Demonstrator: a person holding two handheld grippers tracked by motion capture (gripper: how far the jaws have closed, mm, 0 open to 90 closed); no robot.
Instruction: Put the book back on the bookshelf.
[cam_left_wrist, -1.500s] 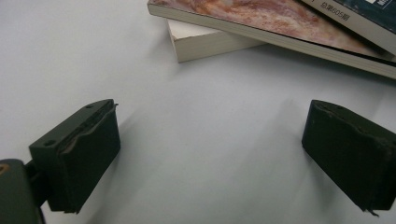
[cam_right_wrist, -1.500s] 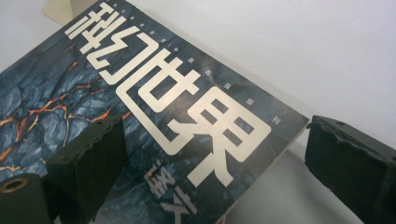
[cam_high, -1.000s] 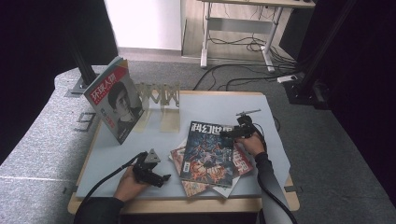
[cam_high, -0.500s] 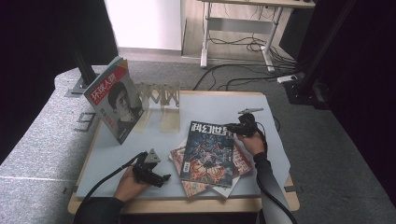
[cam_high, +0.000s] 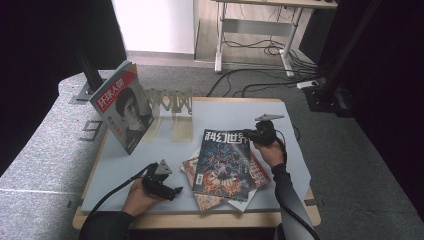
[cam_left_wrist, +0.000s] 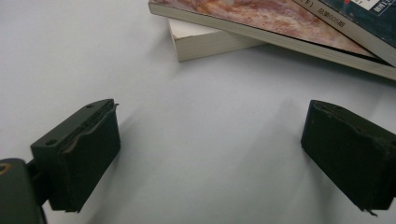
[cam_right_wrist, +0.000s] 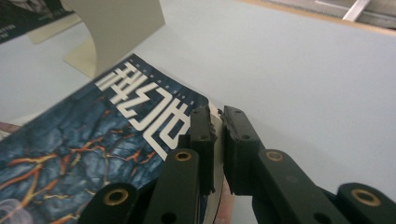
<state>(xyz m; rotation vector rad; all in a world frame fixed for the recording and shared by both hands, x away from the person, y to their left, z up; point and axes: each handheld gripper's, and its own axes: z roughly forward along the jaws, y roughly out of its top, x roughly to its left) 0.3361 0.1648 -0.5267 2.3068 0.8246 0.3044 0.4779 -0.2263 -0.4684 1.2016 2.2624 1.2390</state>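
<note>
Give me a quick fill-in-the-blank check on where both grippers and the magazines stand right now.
1. The right gripper is shut on the corner of the ____ magazine of the pile.
2. The left gripper rests on the table with its jaws ____.
3. One magazine with a face on its cover stands propped at the ____ end of the rack in the high view.

Missing words: top; open; left

Lower magazines (cam_high: 200, 170) mostly covered by top magazine (cam_high: 222, 162); only edges showing at 9 and 3 o'clock; in the left gripper view the stack (cam_left_wrist: 280, 23) is cut off at 12 o'clock; bottom covers unreadable; rack (cam_right_wrist: 116, 32) cropped at 12 o'clock.
</note>
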